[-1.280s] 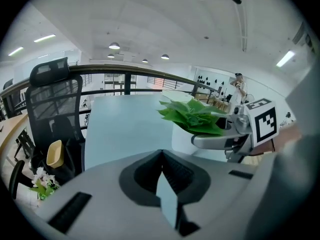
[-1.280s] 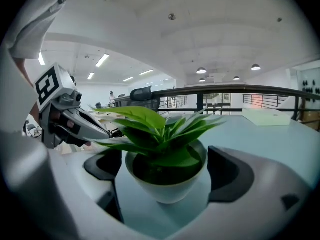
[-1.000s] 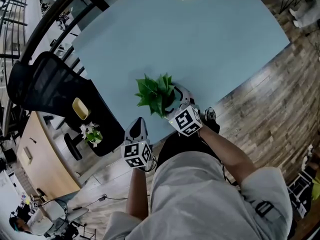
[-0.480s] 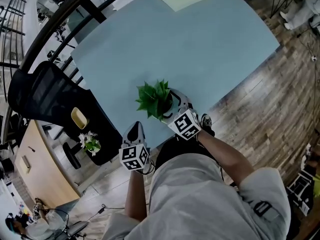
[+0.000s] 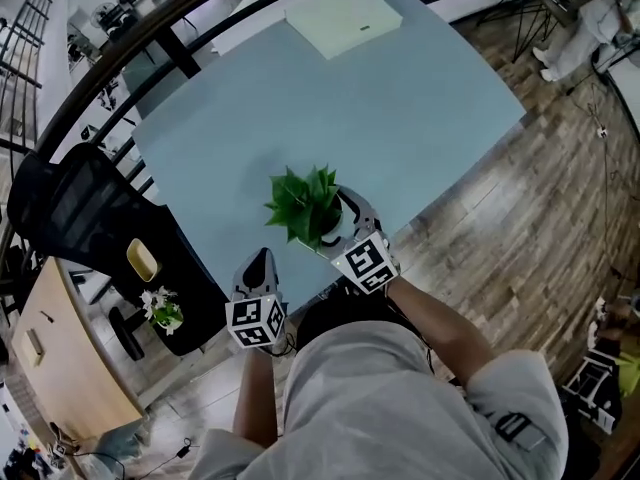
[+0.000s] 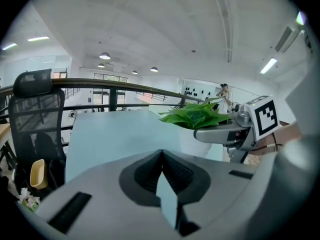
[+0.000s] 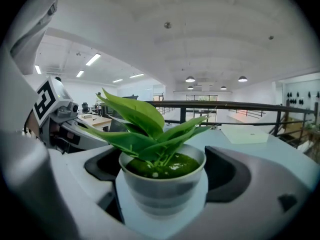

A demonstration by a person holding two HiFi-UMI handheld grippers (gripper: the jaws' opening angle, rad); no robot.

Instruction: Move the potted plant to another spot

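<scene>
The potted plant [image 5: 300, 203], green leaves in a small white pot, is at the near edge of the pale blue table [image 5: 300, 98]. My right gripper [image 5: 335, 213] reaches in from the near side. In the right gripper view the pot [image 7: 162, 184] fills the space between the two dark pads [image 7: 227, 176], so that gripper [image 7: 162, 171] is shut on it. I cannot tell whether the pot rests on the table or hangs just above it. My left gripper [image 5: 258, 268] is off the table's edge, to the left of the plant. Its jaws [image 6: 161, 156] are shut on nothing.
A black mesh office chair [image 5: 70, 208] stands at the table's left. A pale flat box [image 5: 340, 18] lies at the table's far end, with a dark railing [image 5: 150, 28] behind it. Wooden floor [image 5: 520, 218] runs along the right. A small flowering plant [image 5: 160, 310] sits low on the left.
The head view has tilted, and the box at the table's far end has come into sight. Both grippers and the plant keep the same arrangement, a little lower in the picture.
</scene>
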